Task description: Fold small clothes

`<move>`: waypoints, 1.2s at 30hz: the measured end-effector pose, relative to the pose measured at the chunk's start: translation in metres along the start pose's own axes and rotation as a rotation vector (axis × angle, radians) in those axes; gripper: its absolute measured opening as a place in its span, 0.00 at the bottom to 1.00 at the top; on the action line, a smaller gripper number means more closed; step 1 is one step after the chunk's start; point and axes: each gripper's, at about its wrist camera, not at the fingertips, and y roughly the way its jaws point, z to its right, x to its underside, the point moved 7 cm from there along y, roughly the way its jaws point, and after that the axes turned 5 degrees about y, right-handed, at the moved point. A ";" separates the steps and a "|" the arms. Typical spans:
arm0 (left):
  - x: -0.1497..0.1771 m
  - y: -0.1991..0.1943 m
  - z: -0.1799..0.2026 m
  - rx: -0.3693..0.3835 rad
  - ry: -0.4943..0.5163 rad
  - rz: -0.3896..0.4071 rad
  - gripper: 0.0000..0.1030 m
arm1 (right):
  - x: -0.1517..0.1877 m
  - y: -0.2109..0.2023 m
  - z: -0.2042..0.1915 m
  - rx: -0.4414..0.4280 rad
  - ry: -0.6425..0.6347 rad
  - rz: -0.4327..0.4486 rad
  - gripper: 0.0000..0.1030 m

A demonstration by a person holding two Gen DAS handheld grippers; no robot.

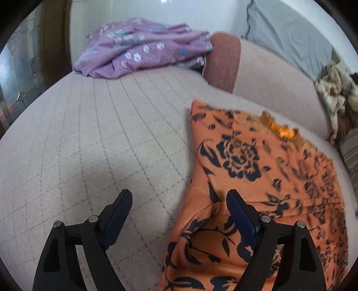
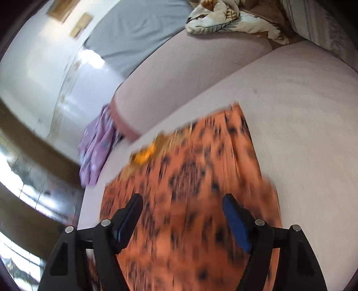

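An orange garment with a black flower print point(image 1: 257, 174) lies spread on the pale quilted sofa seat point(image 1: 100, 145), with a frayed yellow patch at its far edge. My left gripper point(image 1: 179, 197) hangs open over the garment's left edge, its right finger above the cloth and its left finger above bare cushion. In the blurred right wrist view the same orange garment point(image 2: 190, 190) fills the middle. My right gripper point(image 2: 182, 201) is open above it, with nothing pinched between its pads.
A crumpled purple flowered cloth point(image 1: 143, 47) lies at the far end of the seat, also visible as the purple cloth point(image 2: 96, 154) at the left edge. A cream leaf-print blanket point(image 2: 226, 15) sits on the backrest point(image 2: 190, 73). A striped cushion point(image 1: 351, 154) is at right.
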 end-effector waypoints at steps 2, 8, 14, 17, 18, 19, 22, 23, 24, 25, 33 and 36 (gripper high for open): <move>-0.002 -0.020 -0.001 0.003 0.015 0.054 0.84 | 0.035 -0.028 -0.002 0.013 -0.023 0.004 0.75; 0.012 -0.106 -0.003 0.056 -0.017 0.137 0.84 | 0.104 -0.101 0.016 0.114 -0.118 0.005 0.75; 0.049 -0.199 -0.004 0.073 -0.081 0.188 0.84 | 0.114 -0.147 0.011 0.072 -0.135 0.117 0.75; 0.067 -0.241 -0.001 0.049 -0.058 0.218 0.84 | 0.117 -0.164 0.002 0.069 -0.185 0.144 0.75; 0.074 -0.254 0.000 0.054 -0.056 0.228 0.84 | 0.118 -0.169 -0.001 0.068 -0.206 0.149 0.75; 0.081 -0.266 0.001 0.057 -0.054 0.238 0.85 | 0.121 -0.174 -0.002 0.071 -0.227 0.151 0.75; 0.098 -0.289 0.007 0.067 -0.060 0.253 0.86 | 0.125 -0.186 -0.003 0.089 -0.268 0.166 0.75; 0.104 -0.294 0.009 0.072 -0.069 0.254 0.86 | 0.125 -0.191 -0.003 0.092 -0.272 0.175 0.75; 0.109 -0.296 0.010 0.080 -0.082 0.249 0.86 | 0.125 -0.195 -0.002 0.091 -0.269 0.187 0.75; 0.113 -0.297 0.012 0.089 -0.090 0.241 0.86 | 0.125 -0.200 -0.002 0.085 -0.263 0.201 0.75; 0.141 -0.281 0.014 0.063 -0.110 0.152 0.86 | 0.138 -0.205 -0.013 0.064 -0.278 0.187 0.75; 0.153 -0.262 0.003 0.021 -0.125 0.088 0.86 | 0.141 -0.202 -0.011 0.075 -0.270 0.177 0.76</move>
